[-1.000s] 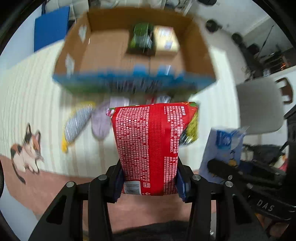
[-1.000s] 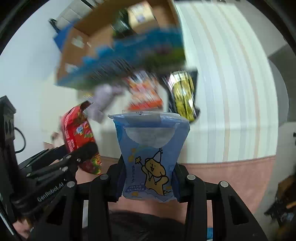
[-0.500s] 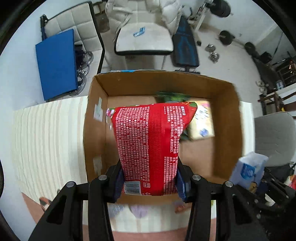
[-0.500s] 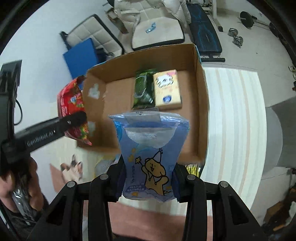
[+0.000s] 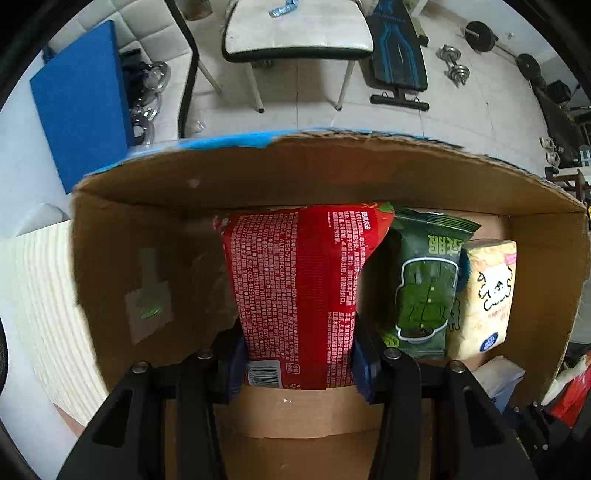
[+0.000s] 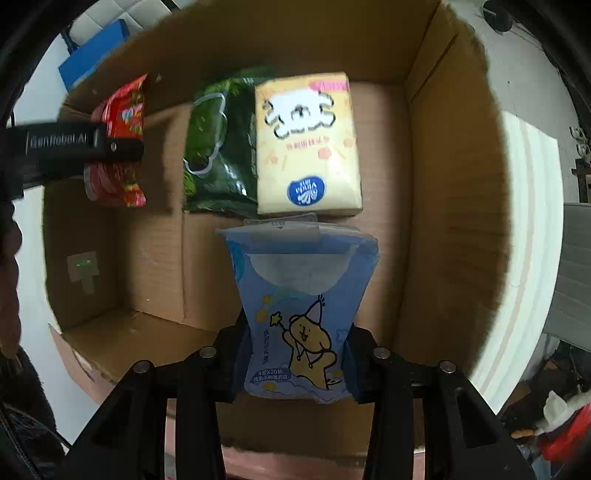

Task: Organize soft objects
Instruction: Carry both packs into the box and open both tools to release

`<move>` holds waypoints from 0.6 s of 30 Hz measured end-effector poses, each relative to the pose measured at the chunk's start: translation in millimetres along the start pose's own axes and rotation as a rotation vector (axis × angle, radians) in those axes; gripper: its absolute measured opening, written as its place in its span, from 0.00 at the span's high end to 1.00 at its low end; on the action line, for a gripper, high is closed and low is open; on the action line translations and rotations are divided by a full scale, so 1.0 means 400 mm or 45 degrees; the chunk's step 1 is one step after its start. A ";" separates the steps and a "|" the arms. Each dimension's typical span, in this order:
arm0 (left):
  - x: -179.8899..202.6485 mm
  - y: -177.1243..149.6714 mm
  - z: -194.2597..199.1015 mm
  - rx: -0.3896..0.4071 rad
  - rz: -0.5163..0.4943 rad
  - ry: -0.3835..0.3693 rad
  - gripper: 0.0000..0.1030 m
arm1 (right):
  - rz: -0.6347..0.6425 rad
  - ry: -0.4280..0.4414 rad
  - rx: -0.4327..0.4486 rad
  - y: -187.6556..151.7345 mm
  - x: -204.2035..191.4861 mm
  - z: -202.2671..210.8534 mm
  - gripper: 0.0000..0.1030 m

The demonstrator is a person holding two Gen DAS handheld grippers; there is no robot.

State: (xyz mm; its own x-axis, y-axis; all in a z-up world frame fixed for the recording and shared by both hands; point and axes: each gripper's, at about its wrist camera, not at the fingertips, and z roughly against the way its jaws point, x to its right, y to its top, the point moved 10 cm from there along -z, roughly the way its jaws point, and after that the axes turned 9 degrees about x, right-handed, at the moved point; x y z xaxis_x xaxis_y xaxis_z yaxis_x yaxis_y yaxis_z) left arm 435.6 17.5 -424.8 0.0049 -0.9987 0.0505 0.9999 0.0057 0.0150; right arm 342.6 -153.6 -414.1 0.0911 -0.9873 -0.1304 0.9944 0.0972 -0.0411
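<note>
My left gripper is shut on a red soft pack and holds it low inside the cardboard box, against the far wall. Right of it lie a dark green pack and a yellow tissue pack on the box floor. My right gripper is shut on a blue tissue pack with a bear print, hanging over the box just in front of the yellow tissue pack and green pack. The left gripper with the red pack shows at the left.
A striped cream tablecloth flanks the box on both sides. Beyond the table stand a white chair, a blue mat and dumbbells on the floor. A person's dark sleeve is at the lower left.
Both grippers have carried their packs from in front of the box to over it and down inside. The box fills both views and the loose items on the cloth are out of sight.
</note>
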 end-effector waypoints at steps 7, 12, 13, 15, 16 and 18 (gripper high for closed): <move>0.020 0.013 -0.026 -0.054 -0.018 0.012 0.56 | 0.021 -0.033 -0.034 0.000 -0.010 -0.038 0.51; 0.014 0.025 0.011 -0.028 0.028 -0.018 0.46 | 0.022 -0.034 -0.020 0.004 -0.022 -0.020 0.32; 0.009 0.027 0.026 -0.006 0.032 -0.014 0.37 | 0.020 -0.035 -0.019 0.002 -0.024 -0.012 0.31; -0.001 0.027 0.059 0.039 0.028 0.005 0.23 | 0.023 -0.046 -0.002 0.007 -0.025 0.000 0.22; -0.007 0.024 0.073 0.055 0.027 0.017 0.15 | 0.031 -0.052 0.012 0.007 -0.028 0.015 0.16; -0.012 0.013 0.109 0.100 0.027 0.024 0.14 | 0.033 -0.050 0.027 0.008 -0.036 0.039 0.09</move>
State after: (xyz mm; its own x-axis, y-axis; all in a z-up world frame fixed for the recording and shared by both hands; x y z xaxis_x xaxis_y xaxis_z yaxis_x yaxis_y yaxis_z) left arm 440.1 24.7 -381.5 0.0272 -0.9991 0.0325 0.9953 0.0301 0.0922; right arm 345.1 -141.2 -397.0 0.1183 -0.9887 -0.0924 0.9926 0.1204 -0.0175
